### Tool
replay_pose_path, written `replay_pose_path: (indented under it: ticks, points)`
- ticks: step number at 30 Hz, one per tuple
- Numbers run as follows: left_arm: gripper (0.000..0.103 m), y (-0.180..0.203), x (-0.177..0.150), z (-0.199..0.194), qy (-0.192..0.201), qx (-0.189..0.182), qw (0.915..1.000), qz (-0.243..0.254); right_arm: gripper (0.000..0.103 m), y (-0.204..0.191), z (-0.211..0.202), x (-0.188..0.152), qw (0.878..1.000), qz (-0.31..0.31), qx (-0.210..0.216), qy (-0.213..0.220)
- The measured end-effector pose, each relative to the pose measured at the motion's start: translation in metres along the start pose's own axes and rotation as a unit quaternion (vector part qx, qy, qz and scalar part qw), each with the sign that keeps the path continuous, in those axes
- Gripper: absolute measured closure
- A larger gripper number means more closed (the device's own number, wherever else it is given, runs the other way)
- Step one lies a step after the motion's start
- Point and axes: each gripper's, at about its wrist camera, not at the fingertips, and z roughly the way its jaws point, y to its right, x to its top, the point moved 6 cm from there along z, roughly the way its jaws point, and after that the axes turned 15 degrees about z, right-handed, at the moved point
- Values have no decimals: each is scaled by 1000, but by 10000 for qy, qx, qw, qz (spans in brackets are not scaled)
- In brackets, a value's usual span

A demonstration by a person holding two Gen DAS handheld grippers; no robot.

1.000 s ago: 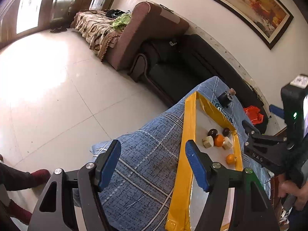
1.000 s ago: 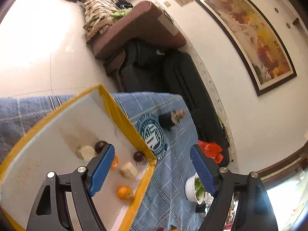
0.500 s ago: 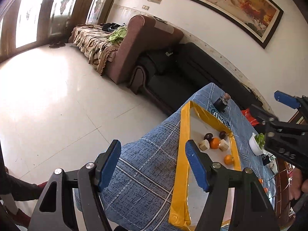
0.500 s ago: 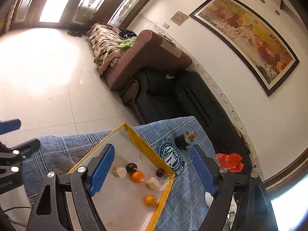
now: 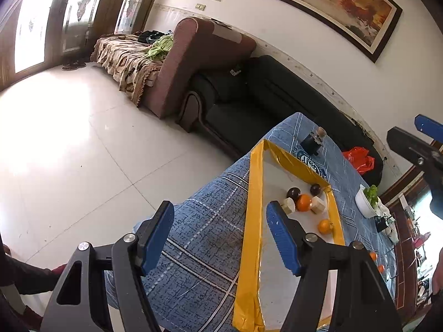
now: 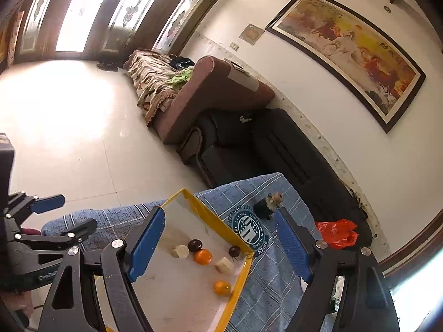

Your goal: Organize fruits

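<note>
A white tray with a yellow taped rim (image 5: 253,193) (image 6: 210,215) lies on the blue checked tablecloth. In it are two oranges (image 5: 303,202) (image 6: 203,256) (image 6: 222,287), two dark plums (image 5: 293,192) (image 6: 195,245) and two pale cut pieces (image 5: 288,205) (image 6: 180,251). My left gripper (image 5: 221,235) is open and empty, high above the tray's near left corner. My right gripper (image 6: 218,246) is open and empty, high above the fruit. Each gripper shows at the edge of the other's view.
A small dark bottle with a cork (image 5: 313,139) (image 6: 267,206) stands beyond the tray. A white bowl with greens (image 5: 366,202) and two small oranges (image 5: 376,261) are at the table's right side. A black sofa (image 6: 249,149) and a red bag (image 6: 336,233) lie behind.
Both grippers have risen and pulled back from the tray, so the fruit looks smaller and farther. Both stay open and empty.
</note>
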Motion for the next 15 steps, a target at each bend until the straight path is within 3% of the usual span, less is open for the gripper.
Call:
replay_pose_path:
  ticks: [15]
  points:
    - [34, 1, 1, 2, -12, 0, 10000, 46, 18, -2, -21, 7, 9994, 193, 203, 188]
